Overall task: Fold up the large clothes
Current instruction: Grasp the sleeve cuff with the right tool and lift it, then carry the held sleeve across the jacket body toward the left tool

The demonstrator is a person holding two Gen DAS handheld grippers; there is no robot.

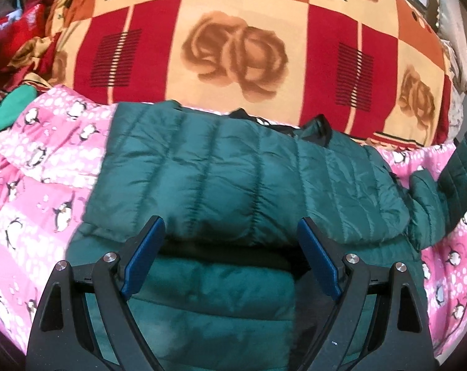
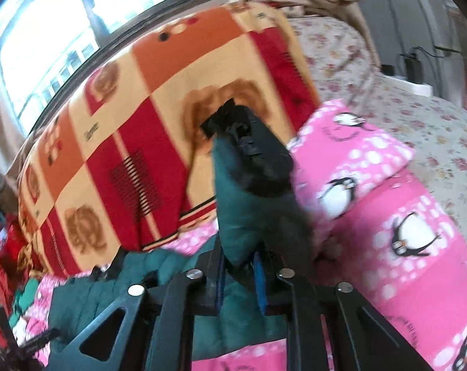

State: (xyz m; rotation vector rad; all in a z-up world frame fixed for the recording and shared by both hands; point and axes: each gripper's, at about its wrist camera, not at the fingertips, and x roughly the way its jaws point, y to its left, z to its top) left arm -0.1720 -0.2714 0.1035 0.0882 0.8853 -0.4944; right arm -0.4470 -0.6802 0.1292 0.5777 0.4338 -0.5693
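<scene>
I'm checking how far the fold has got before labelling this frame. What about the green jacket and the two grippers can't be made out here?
- Left wrist view: the green jacket's near hem runs under the open left gripper and off the bottom edge.
- Left wrist view: the sleeve is cut off by the right edge.
- Right wrist view: the cuff, lifted by the right gripper, is motion-blurred.
- The jacket's front is out of sight in both views.
</scene>
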